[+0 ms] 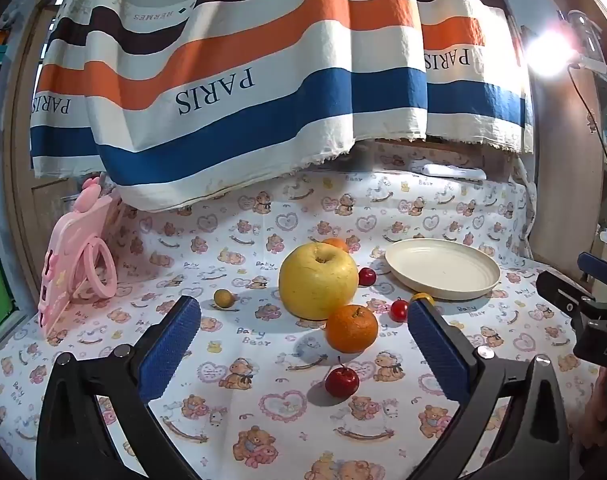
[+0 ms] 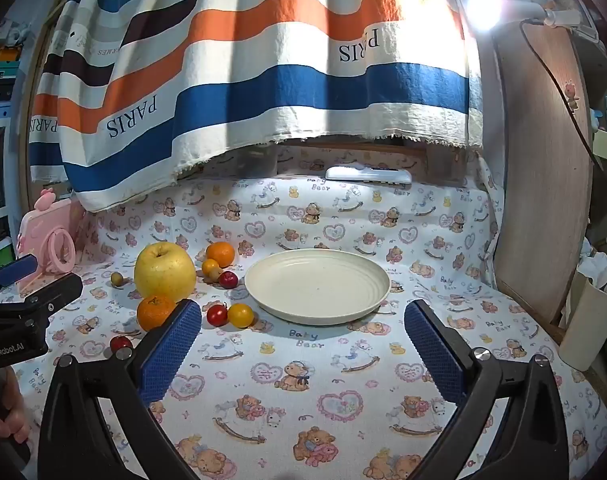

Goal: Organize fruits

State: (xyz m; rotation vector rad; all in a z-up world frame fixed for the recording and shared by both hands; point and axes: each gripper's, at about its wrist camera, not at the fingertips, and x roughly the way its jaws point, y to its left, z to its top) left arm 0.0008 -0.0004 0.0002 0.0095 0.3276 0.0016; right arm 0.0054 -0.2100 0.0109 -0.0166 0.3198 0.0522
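A big yellow apple [image 1: 317, 280] [image 2: 164, 271] stands on the bear-print cloth with a mandarin [image 1: 351, 328] [image 2: 156, 311] in front of it and a second mandarin [image 2: 220, 254] behind. Small red fruits [image 1: 342, 381] [image 2: 217, 314], a yellow one [image 2: 241, 315] and an olive-coloured one [image 1: 223, 298] lie around them. The cream plate [image 1: 443, 269] [image 2: 317, 286], with nothing on it, sits to the right of the fruit. My left gripper [image 1: 303, 344] is open, low over the cloth before the front mandarin. My right gripper [image 2: 303, 340] is open in front of the plate.
A striped "PARIS" cloth [image 1: 239, 92] hangs over the back. A pink toy stand [image 1: 77, 264] leans at the left edge. A white flat device [image 2: 368, 175] lies at the back. A lamp [image 2: 483, 6] glares at the upper right, beside a wooden board [image 2: 543, 184] and a cream bin [image 2: 591, 320].
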